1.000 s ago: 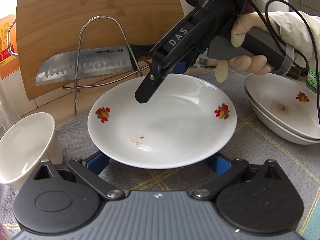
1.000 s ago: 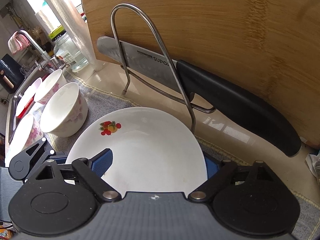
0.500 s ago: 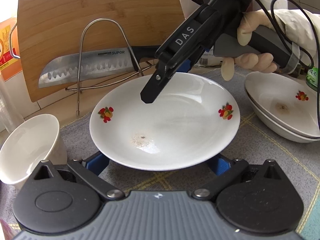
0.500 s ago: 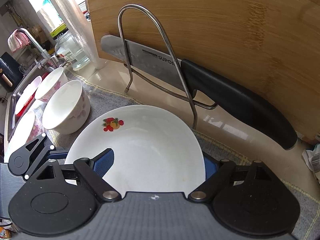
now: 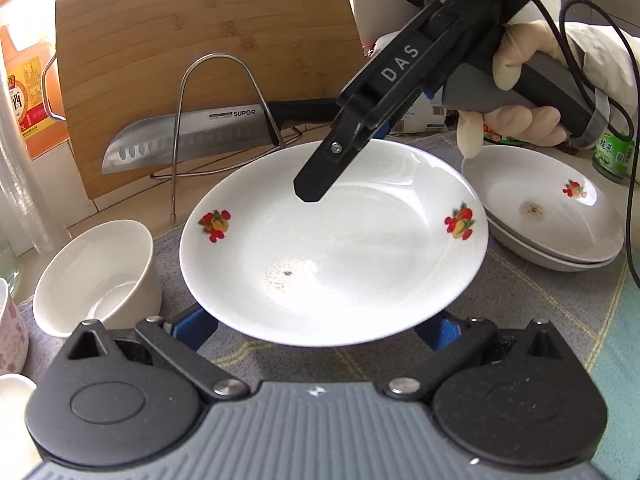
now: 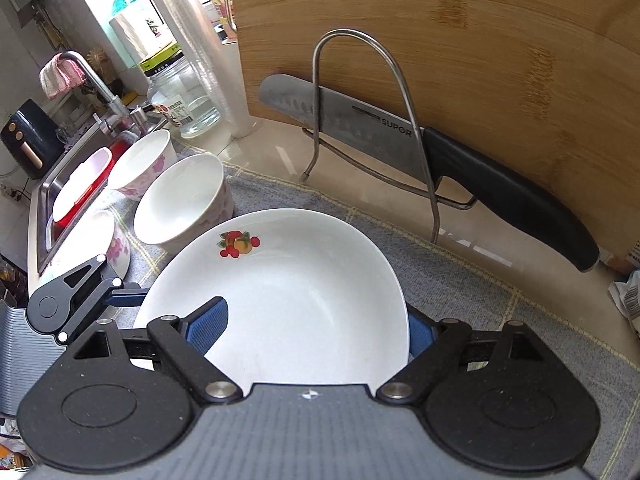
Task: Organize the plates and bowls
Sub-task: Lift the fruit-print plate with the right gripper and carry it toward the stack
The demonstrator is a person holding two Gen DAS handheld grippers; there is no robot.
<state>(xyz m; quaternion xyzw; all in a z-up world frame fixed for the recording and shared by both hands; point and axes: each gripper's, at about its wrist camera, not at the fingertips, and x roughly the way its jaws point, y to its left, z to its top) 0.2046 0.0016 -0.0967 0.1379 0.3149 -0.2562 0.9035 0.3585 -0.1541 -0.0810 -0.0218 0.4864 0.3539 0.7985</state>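
I am holding a white plate [image 5: 332, 248] between both my grippers. My left gripper [image 5: 320, 328] is gripping its near rim, blue pads spread wide on either side under the edge. My right gripper [image 6: 316, 328] is pinching the opposite rim, one finger [image 5: 320, 176] lying over the inside, one beneath. The plate is hovering over the grey mat [image 5: 560, 300]. Left, a bowl [image 5: 96, 276] is standing; right, stacked plates [image 5: 552, 216]. Beyond, a knife [image 5: 188, 140] is resting in a wire rack [image 5: 216, 120] against a board [image 5: 192, 20].
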